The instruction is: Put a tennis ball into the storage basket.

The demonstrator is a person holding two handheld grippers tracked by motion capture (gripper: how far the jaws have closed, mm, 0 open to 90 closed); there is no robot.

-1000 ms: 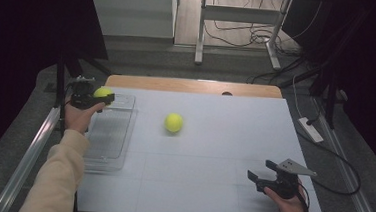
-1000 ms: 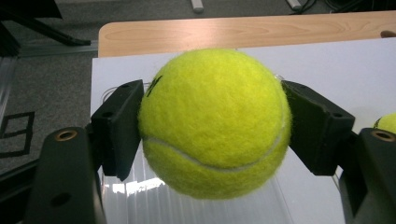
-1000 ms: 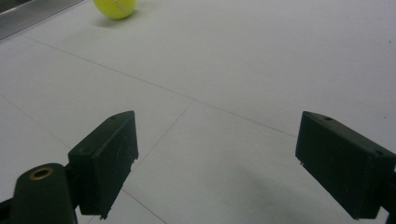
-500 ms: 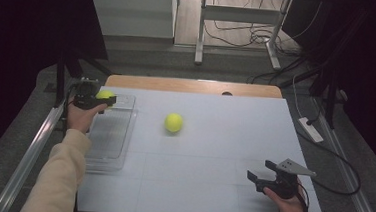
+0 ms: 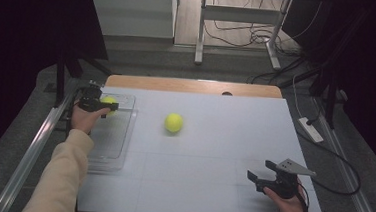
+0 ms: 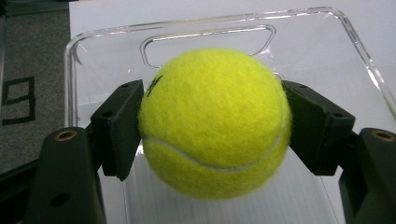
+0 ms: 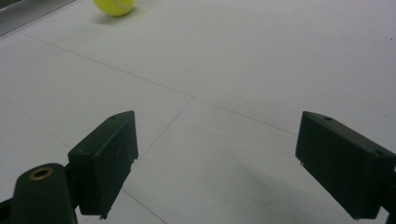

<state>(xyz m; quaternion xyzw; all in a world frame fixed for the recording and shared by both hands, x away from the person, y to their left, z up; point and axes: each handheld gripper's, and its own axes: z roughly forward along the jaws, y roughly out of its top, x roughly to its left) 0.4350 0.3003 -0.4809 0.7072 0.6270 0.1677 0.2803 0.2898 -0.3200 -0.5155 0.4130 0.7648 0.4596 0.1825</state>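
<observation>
A white table (image 5: 211, 178) carries a clear tray (image 5: 115, 146) and a tennis ball (image 5: 174, 122).

White table (image 5: 210, 188) with wooden strip (image 5: 192, 86) along far edge — grey floor beyond. Metal stand legs (image 5: 200, 31) and tangled cables (image 5: 251, 37) there. White power strip (image 5: 310, 129) on floor, right of table.

Bare table (image 5: 212, 158) mid-span, loose ball (image 5: 174, 122) apparently alone obstructing, tray wall (image 5: 130, 127) left.
</observation>
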